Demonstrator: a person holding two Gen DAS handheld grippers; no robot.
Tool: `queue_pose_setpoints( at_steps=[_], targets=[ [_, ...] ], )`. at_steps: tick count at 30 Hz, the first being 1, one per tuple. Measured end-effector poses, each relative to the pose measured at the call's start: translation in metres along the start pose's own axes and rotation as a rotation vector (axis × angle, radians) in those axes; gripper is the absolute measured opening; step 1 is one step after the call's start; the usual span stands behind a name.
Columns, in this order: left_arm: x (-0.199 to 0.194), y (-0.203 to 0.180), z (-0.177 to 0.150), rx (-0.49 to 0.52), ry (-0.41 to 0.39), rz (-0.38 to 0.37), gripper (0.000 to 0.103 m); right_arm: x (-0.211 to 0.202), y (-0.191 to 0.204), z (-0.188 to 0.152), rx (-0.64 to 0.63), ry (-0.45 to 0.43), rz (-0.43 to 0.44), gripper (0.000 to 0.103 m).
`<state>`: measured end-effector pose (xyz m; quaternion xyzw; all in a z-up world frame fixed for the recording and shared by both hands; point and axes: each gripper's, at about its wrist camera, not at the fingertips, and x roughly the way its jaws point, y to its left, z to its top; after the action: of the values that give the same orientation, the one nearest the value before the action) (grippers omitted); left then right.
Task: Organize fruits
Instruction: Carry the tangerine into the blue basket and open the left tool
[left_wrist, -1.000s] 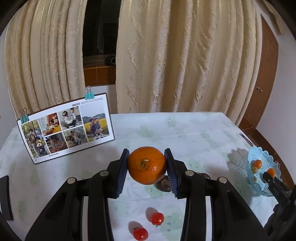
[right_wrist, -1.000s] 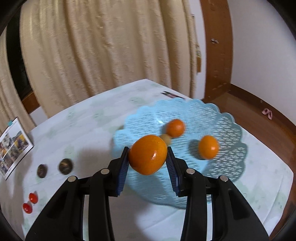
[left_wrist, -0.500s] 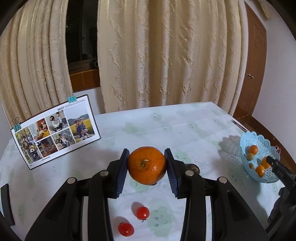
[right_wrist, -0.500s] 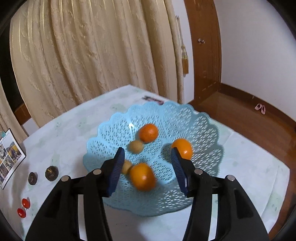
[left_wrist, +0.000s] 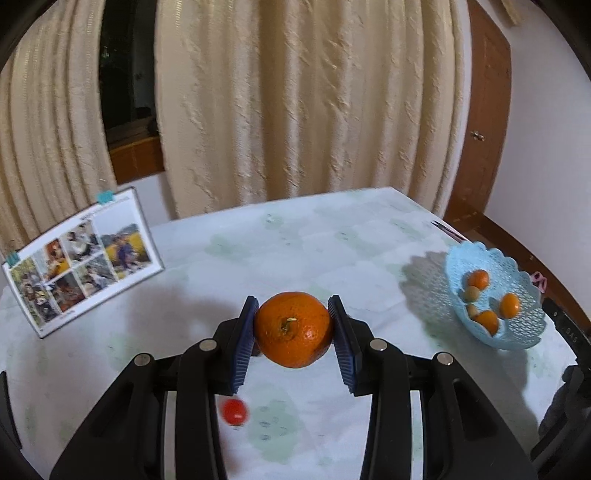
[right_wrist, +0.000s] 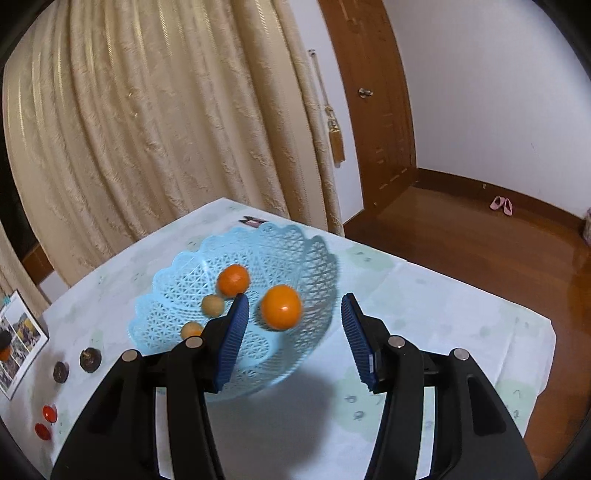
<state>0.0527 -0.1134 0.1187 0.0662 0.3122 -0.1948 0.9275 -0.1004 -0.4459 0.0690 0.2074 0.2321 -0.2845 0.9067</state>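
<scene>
Left claw (left_wrist: 293, 332) clamped on an orange (left_wrist: 293, 329), stem end facing the camera, held above the counter (left_wrist: 295, 251) and tilted downward. Right claw (right_wrist: 293, 339) spread apart, gripping nothing, angled down over the blue basket (right_wrist: 295, 243). Loose orange (right_wrist: 280, 307) lying in that basket with other small fruit.

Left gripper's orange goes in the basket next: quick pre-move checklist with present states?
1. Left gripper pads clamp the orange: ok.
2. Right gripper open, nothing between its pads: ok.
3. Blue basket upright on the table: ok.
4. Basket has room beside its three oranges and two small pale fruits: ok.
5. Right gripper clear of the basket: not ok, it hangs in front of it.
6. Fruit in the basket at rest: cannot tell, blurred.
</scene>
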Motion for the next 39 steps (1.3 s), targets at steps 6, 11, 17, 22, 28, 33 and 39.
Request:
queue_pose_setpoints(
  at_steps=[6, 11, 17, 22, 28, 33, 39],
  targets=[
    [0.011, -0.046, 0.000, 0.058, 0.027, -0.064, 0.040, -0.004, -0.018, 0.000, 0.018, -0.019, 0.019, 0.054],
    [0.021, -0.078, 0.002, 0.077, 0.053, -0.126, 0.039, -0.003, -0.035, -0.003, 0.048, -0.015, 0.024, 0.056],
    [0.035, -0.125, 0.002, 0.135, 0.081, -0.185, 0.039, -0.002, -0.056, -0.006, 0.091, -0.018, 0.032, 0.056],
    [0.045, -0.163, 0.001, 0.170, 0.107, -0.252, 0.039, -0.001, -0.061, -0.009, 0.096, -0.013, 0.046, 0.057],
    [0.058, -0.202, -0.005, 0.210, 0.140, -0.316, 0.040, -0.003, -0.067, -0.008, 0.107, -0.015, 0.057, 0.057],
    [0.060, -0.221, -0.010, 0.229, 0.152, -0.350, 0.040, -0.001, -0.069, -0.008, 0.116, -0.006, 0.062, 0.057],
    [0.059, -0.223, -0.008, 0.206, 0.131, -0.365, 0.064, -0.002, -0.068, -0.009, 0.111, -0.002, 0.068, 0.057]
  ],
)
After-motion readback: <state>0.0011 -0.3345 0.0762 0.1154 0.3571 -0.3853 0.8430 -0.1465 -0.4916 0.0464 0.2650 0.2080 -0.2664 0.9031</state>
